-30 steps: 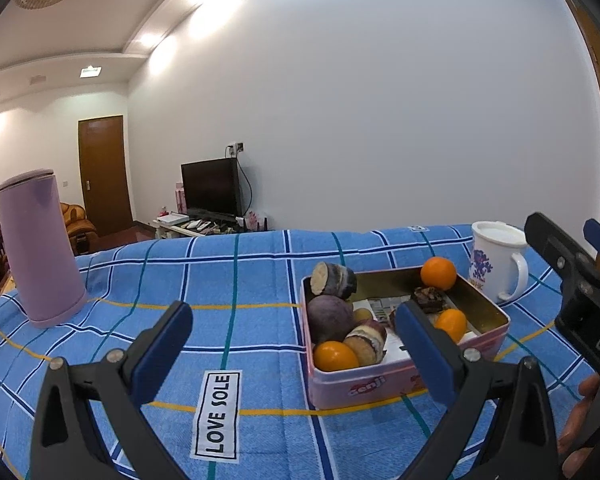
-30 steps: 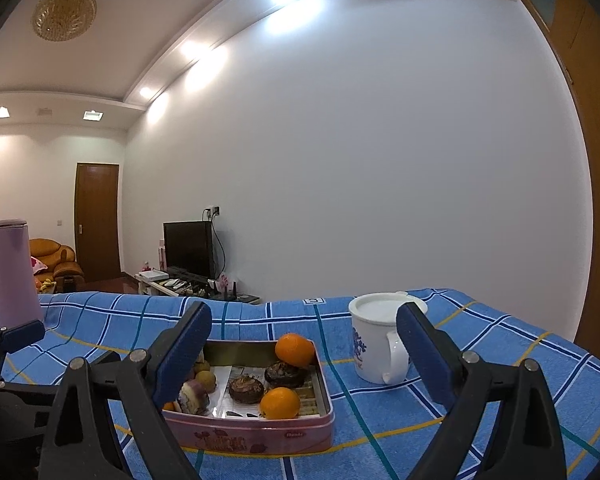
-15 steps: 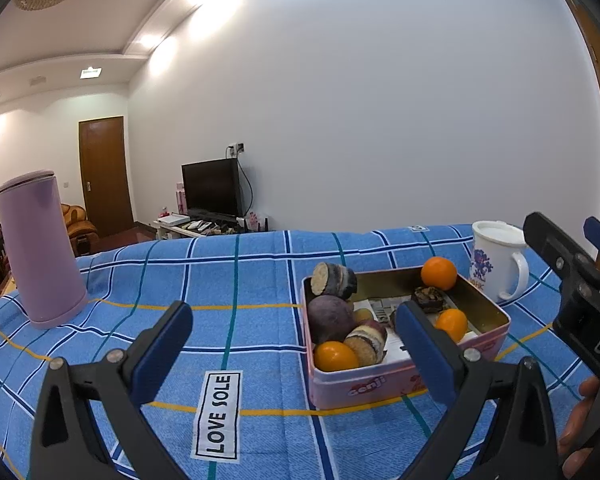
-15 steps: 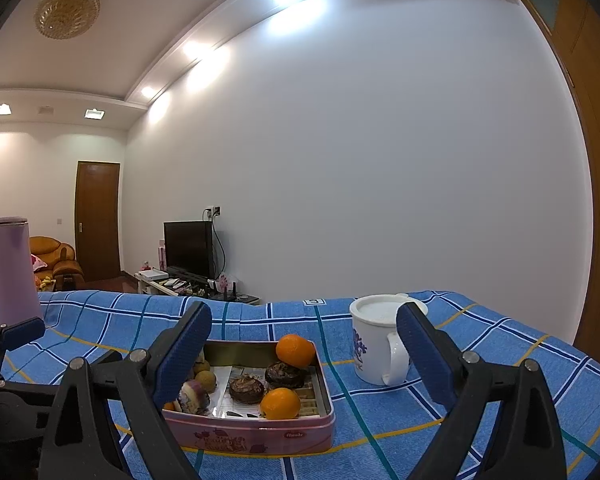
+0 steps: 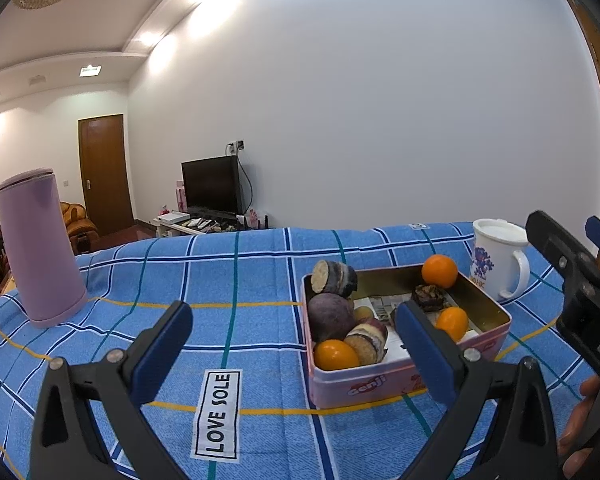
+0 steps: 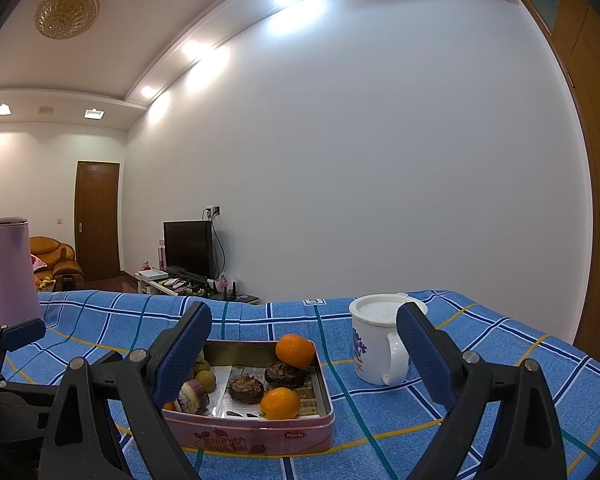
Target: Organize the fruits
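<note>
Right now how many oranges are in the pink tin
3. One orange sits at the far right corner of the pink tin, one orange by the right wall, one orange at the near left corner. Others may hide under the purple pieces.

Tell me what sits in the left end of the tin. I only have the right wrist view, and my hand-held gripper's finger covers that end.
Observer: The left wrist view shows a big round purple piece lying there.
Operator: Anything behind it?
Observer: A cut purple-skinned chunk sits at the far-left corner of the tin, poking above its rim.
Operator: Is the left hand-held gripper carrying anything?
Observer: No. The left hand-held gripper is open and empty, short of the tin.
</note>
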`<state>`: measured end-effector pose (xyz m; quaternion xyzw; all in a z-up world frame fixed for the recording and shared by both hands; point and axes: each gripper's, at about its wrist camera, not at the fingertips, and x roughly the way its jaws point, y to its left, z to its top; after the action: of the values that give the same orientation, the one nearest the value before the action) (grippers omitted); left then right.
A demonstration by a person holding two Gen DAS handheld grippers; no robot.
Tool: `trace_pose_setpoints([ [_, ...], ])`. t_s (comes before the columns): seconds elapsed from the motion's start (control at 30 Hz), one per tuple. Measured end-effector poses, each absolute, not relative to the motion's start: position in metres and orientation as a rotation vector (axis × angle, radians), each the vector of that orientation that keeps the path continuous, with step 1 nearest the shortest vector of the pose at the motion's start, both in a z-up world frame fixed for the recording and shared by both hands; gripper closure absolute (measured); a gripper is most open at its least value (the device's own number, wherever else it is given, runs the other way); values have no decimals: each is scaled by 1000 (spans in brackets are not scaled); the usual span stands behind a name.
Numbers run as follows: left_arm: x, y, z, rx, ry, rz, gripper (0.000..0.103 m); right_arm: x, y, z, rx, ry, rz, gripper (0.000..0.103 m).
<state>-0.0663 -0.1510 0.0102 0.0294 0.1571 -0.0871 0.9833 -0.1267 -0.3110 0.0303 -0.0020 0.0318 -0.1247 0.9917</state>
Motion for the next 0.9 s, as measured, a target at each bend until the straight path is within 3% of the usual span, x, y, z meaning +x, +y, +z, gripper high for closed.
trace_pose_setpoints([
  [0.9,-64,-150,8,71,332,-161,0,-125,-312,29,-5,74,-255,8],
])
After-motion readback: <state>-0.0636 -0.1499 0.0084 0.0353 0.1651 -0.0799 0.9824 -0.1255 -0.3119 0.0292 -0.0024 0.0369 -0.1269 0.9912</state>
